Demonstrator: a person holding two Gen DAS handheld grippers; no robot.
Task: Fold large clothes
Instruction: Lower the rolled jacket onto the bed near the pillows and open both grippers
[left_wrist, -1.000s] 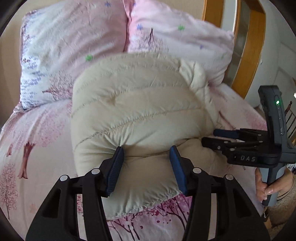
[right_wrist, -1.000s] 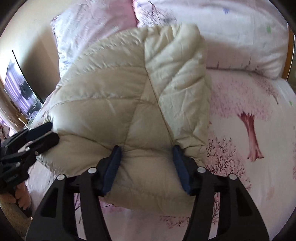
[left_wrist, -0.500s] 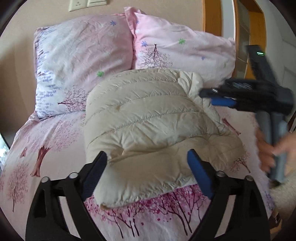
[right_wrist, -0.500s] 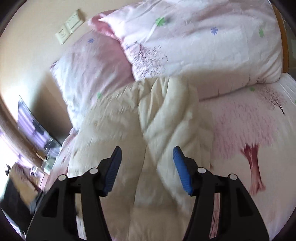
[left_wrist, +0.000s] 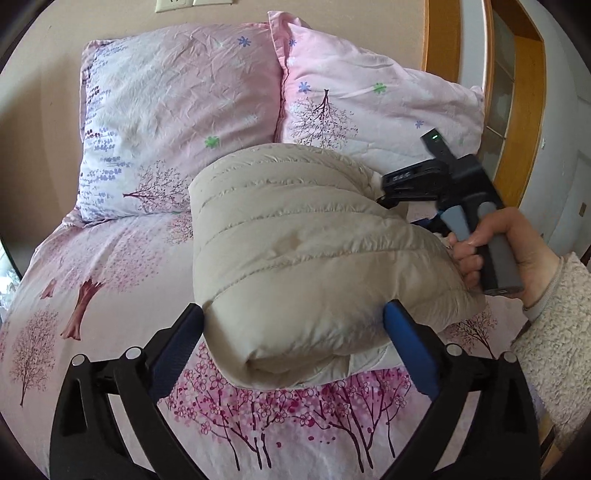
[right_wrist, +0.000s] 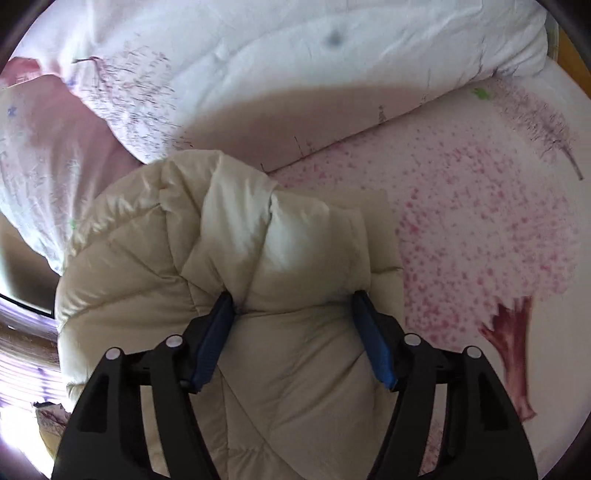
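A cream quilted jacket (left_wrist: 295, 240) lies folded into a thick bundle on the pink bedsheet (left_wrist: 110, 277). My left gripper (left_wrist: 293, 310) stands at the bundle's near end. Its jaws are opening wide, and the bundle's rolled edge sits loosely between the blue pads. A hand (left_wrist: 517, 240) holds the right gripper at the bundle's far right side, its fingertips hidden behind the jacket. In the right wrist view, my right gripper (right_wrist: 292, 295) points down onto the jacket (right_wrist: 147, 277). Its jaws are opening, with a puffy fold between the pads.
Two pink tree-print pillows (left_wrist: 177, 110) (left_wrist: 369, 99) lean against the wall just behind the jacket. A wooden door frame (left_wrist: 524, 110) stands at the right. Bare sheet (right_wrist: 480, 221) stretches right of the jacket. A fleece sleeve (left_wrist: 554, 332) reaches in from the right.
My left jaws spread wide and let go of the jacket's near edge. The right gripper left the near right side and swung to the far end by the pillows, rolling as it went.
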